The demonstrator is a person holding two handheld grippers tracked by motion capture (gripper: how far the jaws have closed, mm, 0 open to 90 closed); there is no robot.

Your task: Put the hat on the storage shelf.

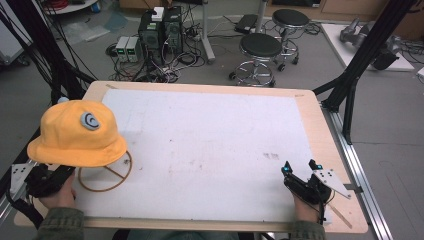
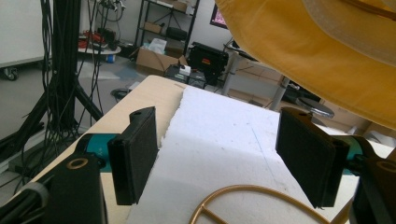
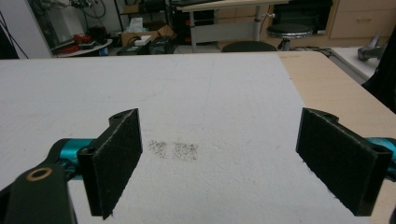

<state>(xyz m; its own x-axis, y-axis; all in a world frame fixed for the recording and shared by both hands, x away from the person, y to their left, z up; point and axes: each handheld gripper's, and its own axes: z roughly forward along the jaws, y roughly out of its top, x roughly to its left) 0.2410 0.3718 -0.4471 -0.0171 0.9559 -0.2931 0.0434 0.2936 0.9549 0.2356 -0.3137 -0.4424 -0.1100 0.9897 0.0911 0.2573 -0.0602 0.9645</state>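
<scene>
At the table's left front corner, the yellow bucket hat (image 1: 77,134) sits on a brass ring-base stand (image 1: 106,174), above and just ahead of the left gripper (image 2: 224,163), whose jaws stand open and empty beneath the brim. The right gripper (image 1: 300,168), jaws likewise open and empty, rests well apart at the right front. Judgement: the left hand is the nearer one for reaching the hat.

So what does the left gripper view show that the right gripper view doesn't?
The left gripper view has the yellow hat overhead, the brass ring base of its stand on the table, and the left gripper, open. The right gripper view has a dark smudge on the sheet, two stools beyond the table, and the right gripper, open. Both show the white sheet over the wooden table.
</scene>
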